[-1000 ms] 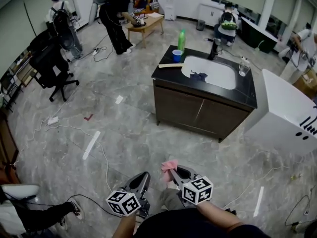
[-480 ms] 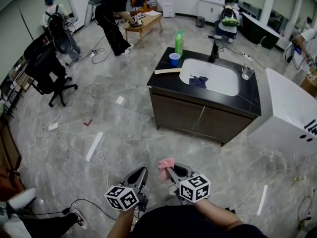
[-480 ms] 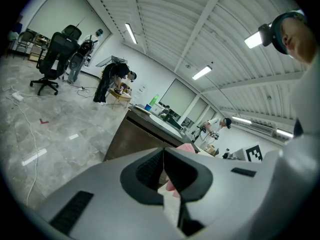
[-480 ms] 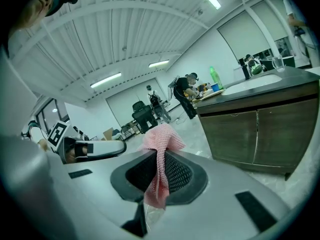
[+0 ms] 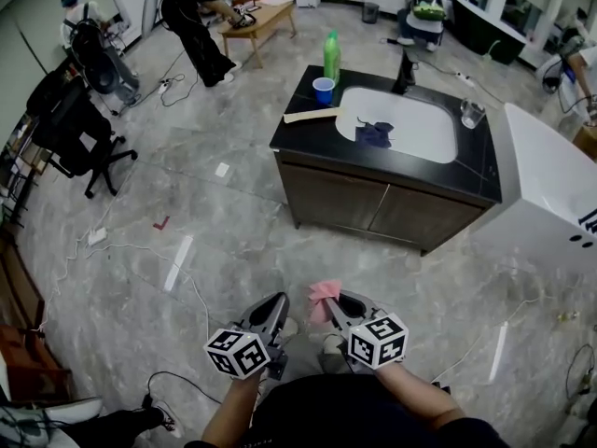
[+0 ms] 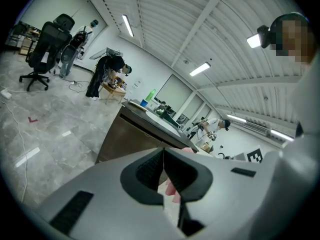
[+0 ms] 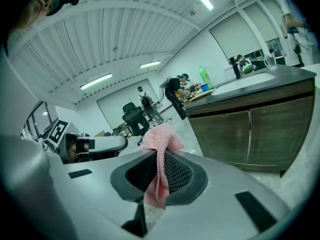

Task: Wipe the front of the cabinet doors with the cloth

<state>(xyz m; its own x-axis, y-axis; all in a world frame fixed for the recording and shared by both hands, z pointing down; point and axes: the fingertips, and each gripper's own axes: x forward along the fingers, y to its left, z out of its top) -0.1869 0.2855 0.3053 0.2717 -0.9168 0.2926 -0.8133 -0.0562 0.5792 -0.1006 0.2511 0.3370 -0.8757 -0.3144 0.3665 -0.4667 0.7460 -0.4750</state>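
Head view, right tool (image 5: 340, 301) pinching pink cloth (image 5: 323, 293), left tool (image 5: 276, 301) closed alongside

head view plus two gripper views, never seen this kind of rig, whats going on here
No robot: a person holds a two-jaw claw tool in each hand. The head view looks down from a camera on their head; the other two cameras ride on the tools, looking along the jaws. The right claw is shut on a pink cloth; the left claw is shut and empty. Ahead are the cabinet doors, not yet reached. On the countertop above them: a green bottle and a blue cup; a dark rag lies in the sink.
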